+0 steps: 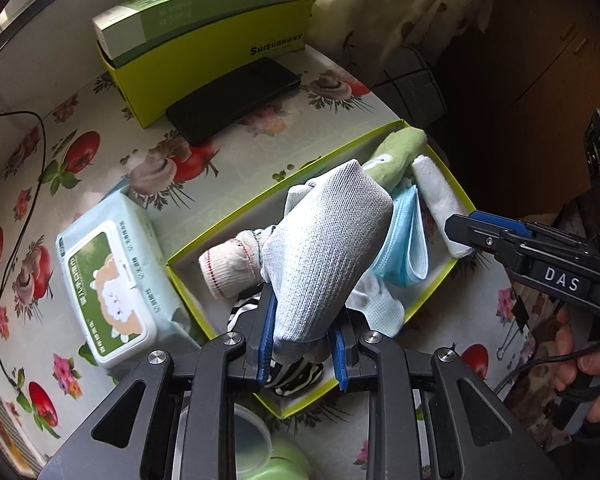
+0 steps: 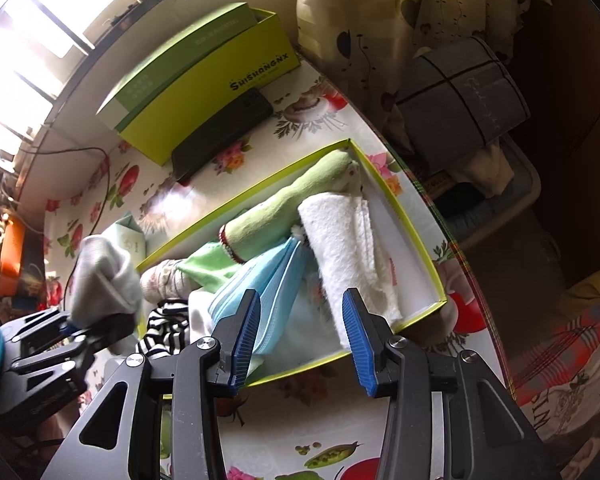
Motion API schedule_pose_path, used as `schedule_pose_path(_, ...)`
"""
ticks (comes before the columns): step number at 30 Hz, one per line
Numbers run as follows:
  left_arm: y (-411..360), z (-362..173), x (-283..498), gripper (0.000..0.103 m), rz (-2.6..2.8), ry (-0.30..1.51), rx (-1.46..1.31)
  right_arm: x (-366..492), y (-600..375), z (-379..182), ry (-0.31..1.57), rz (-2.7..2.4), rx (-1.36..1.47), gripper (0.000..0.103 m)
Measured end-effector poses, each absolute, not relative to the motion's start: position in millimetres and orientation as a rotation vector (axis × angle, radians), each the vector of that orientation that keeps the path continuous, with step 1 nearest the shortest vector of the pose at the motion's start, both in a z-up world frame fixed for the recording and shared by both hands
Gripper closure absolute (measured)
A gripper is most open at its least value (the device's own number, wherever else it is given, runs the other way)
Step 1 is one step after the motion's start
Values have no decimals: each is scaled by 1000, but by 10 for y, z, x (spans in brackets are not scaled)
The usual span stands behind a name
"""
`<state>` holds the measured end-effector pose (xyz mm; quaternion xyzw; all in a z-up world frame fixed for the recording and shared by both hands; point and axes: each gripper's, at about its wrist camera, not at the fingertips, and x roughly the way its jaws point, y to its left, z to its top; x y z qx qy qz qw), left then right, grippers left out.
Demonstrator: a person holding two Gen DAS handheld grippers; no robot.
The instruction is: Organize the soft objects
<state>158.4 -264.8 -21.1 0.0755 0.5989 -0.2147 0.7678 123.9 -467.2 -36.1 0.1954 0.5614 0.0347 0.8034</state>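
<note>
The grey sock (image 1: 332,240) fills the centre of the left wrist frame, clenched at its lower end by the left gripper (image 1: 302,350) above the open box (image 1: 432,144). Beneath it lie blue masks (image 1: 404,248), a green sock (image 1: 400,152), a white towel (image 1: 436,196) and striped cloth (image 1: 296,374). The right gripper (image 2: 302,338), lower centre of its frame, is released, holding nothing, over the towel. Wipes (image 1: 112,276) sit at left.

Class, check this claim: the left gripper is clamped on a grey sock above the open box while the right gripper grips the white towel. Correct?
Not quite. The left gripper does clamp the grey sock above the open box, but the right wrist view shows the right gripper open, above the white towel.
</note>
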Motion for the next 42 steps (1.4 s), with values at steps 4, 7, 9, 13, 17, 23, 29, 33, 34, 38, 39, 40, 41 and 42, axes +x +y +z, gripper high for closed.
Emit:
schedule_pose_path(4, -2746, -401, 1613, 72, -476, 1349, 183, 1203, -4631, -376, 1215, 100, 416, 61)
schedule_pose_path(7, -2769, -431, 1587, 65, -495, 1350, 172, 1188, -4596, -381, 1221, 118, 411, 61)
schedule_pose_path(9, -2753, -377, 1564, 57, -513, 1331, 145, 1178, -4584, -371, 1220, 126, 408, 61)
schedule_pose_path(13, -2710, -282, 1556, 56, -528, 1313, 104, 1161, -4544, -344, 1219, 143, 401, 61)
schedule_pose_path(17, -2603, -206, 1541, 56, -519, 1315, 53, 1139, -4469, -298, 1213, 178, 394, 61)
schedule_pose_path(23, -2428, -123, 1485, 56, -480, 1323, 8, 1092, -4292, -204, 1207, 230, 365, 61)
schedule_pose_path(29, -2287, -11, 1408, 56, -439, 1297, 6, 1035, -4084, -92, 1207, 263, 318, 61)
schedule_pose_path(33, -2203, 51, 1353, 56, -417, 1275, 16, 975, -3939, -24, 1209, 276, 276, 61)
schedule_pose_path(34, -2179, 69, 1337, 56, -413, 1266, 20, 958, -3898, -6, 1209, 276, 264, 61)
schedule_pose_path(38, -2078, 132, 1259, 56, -394, 1235, 40, 890, -3762, 45, 1208, 258, 216, 61)
schedule_pose_path(39, -2054, 143, 1236, 56, -388, 1228, 46, 871, -3730, 55, 1209, 255, 203, 61)
schedule_pose_path(40, -2033, 152, 1210, 56, -383, 1221, 52, 855, -3699, 61, 1210, 252, 194, 61)
schedule_pose_path(41, -2013, 159, 1185, 56, -379, 1216, 56, 836, -3668, 67, 1212, 251, 187, 60)
schedule_pose_path(42, -1990, 163, 1159, 56, -374, 1212, 61, 818, -3637, 73, 1212, 251, 176, 59)
